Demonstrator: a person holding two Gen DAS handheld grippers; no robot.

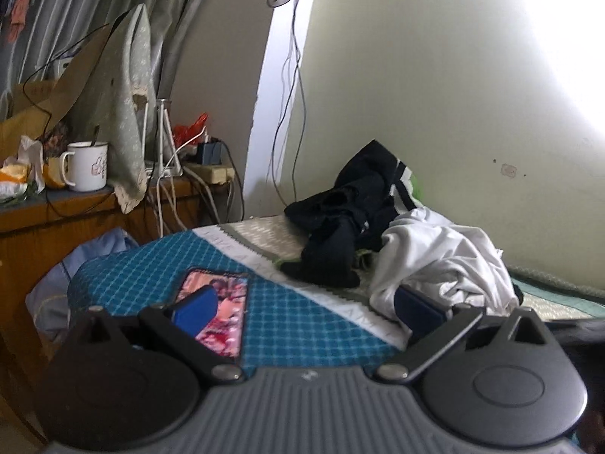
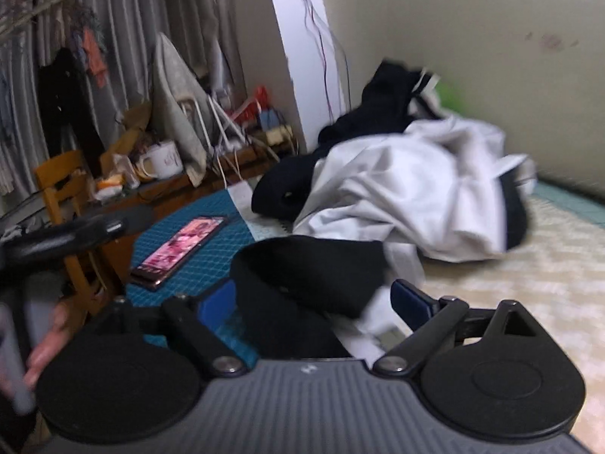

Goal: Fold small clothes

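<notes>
A white mug (image 1: 87, 166) with a spoon handle standing in it sat on the bench (image 1: 94, 204) at left. A phone (image 1: 215, 310) lay on the bed (image 1: 302, 325). Black clothes (image 1: 340, 219) and a white garment (image 1: 442, 261) were heaped further right. The left tool (image 1: 302, 308) was spread, empty. The right tool (image 2: 314, 302) was spread around a black garment (image 2: 310, 268).

Black garment (image 1: 332, 227) heaped; white garment (image 1: 442, 261) beside it. Bed cover (image 1: 302, 321) teal with pale check. Phone (image 1: 215, 302) screen pink-red. Mug (image 1: 87, 166) white, pink flower print. Desk (image 1: 56, 223) brown wood. Tool pads (image 1: 196, 310) blue. Curtain (image 2: 124, 38) grey.
</notes>
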